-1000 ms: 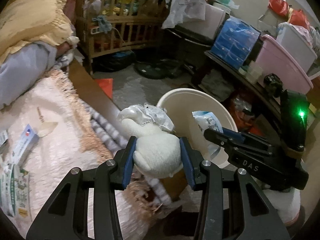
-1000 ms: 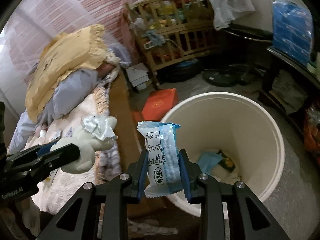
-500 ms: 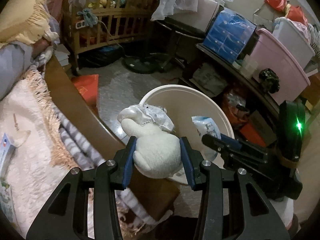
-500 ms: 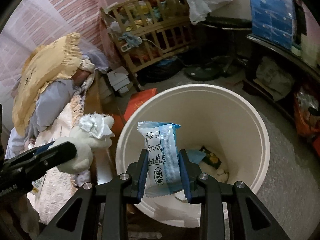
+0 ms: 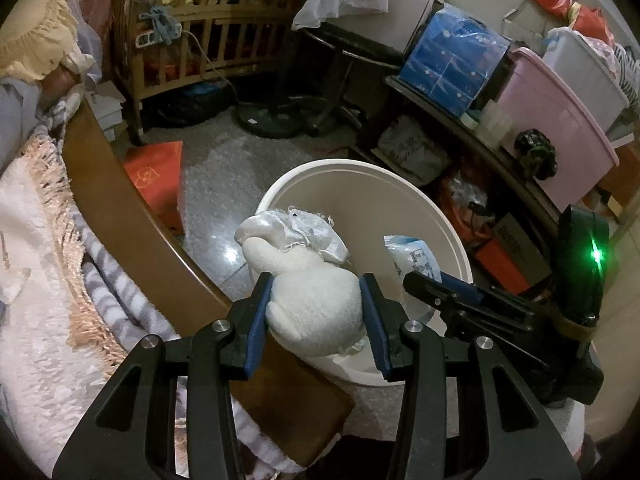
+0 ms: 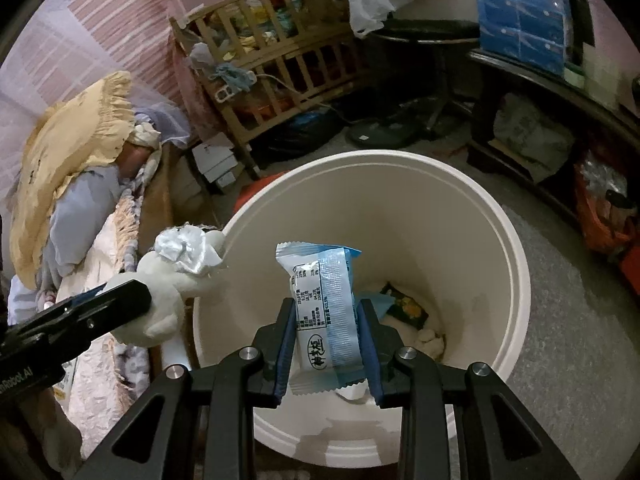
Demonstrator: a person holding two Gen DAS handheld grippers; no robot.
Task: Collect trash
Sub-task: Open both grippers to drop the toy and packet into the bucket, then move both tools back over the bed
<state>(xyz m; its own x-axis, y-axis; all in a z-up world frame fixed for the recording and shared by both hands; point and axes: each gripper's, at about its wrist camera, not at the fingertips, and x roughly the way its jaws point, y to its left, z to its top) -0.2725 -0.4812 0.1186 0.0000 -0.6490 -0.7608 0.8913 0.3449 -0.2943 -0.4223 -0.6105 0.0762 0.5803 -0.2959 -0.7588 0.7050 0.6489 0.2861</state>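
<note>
My left gripper (image 5: pixel 316 312) is shut on a white plush toy (image 5: pixel 312 304) with a shiny silver bow, held at the near left rim of the cream bin (image 5: pixel 360 184). My right gripper (image 6: pixel 327 344) is shut on a blue-and-white snack wrapper (image 6: pixel 324 312), held upright over the open bin (image 6: pixel 516 280). The bin holds a few wrappers and tissue at its bottom (image 6: pixel 404 308). The plush toy (image 6: pixel 168 292) and left gripper show at the left of the right wrist view. The wrapper (image 5: pixel 416 256) and right gripper (image 5: pixel 440 292) show at the right of the left wrist view.
A bed with a wooden edge (image 5: pixel 132 220) and fringed blanket lies left of the bin. A wooden crib (image 5: pixel 208 32) stands behind. A fan base (image 5: pixel 276 120), a red box (image 5: pixel 156 172) on the floor and a cluttered dark shelf (image 5: pixel 480 140) with a pink tub surround the bin.
Both grippers have moved from the bed toward the bin. The wrapper now hangs well over the bin's opening and the plush toy has reached its rim.
</note>
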